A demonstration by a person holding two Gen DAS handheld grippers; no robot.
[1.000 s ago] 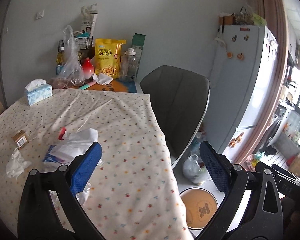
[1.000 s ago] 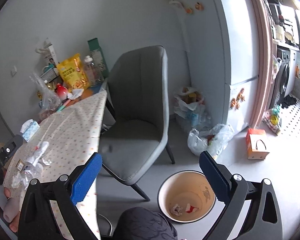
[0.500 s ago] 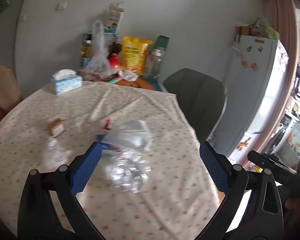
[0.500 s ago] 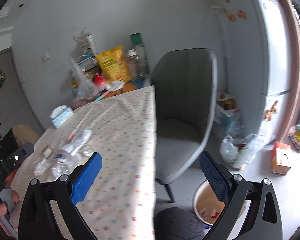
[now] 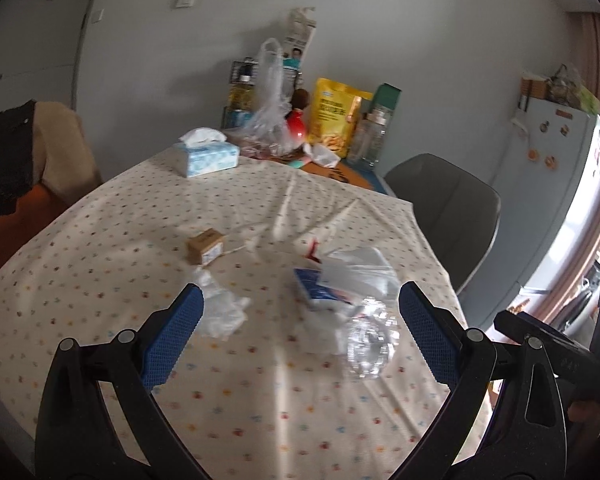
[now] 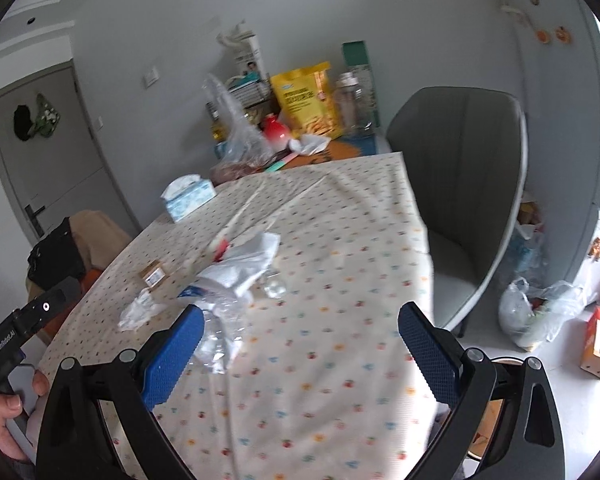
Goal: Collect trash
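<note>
Both claws, left claw (image 5: 300, 328) and right claw (image 6: 298, 340), gape wide and empty; crushed plastic bottle (image 5: 370, 340), crumpled wrapper (image 5: 220, 308) and small cardboard box (image 5: 205, 245) remain mid-frame on the surface (image 5: 100, 264), uncollected.

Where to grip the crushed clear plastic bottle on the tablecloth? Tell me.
Grip the crushed clear plastic bottle across its flattened body, from above with the left gripper. It lies on its side, near end free, far end under the white plastic bag.

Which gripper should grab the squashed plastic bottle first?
Probably the left gripper: it is open and the crushed plastic bottle lies between its fingertips. The right gripper, also open, has the bottle beside its left finger.
</note>
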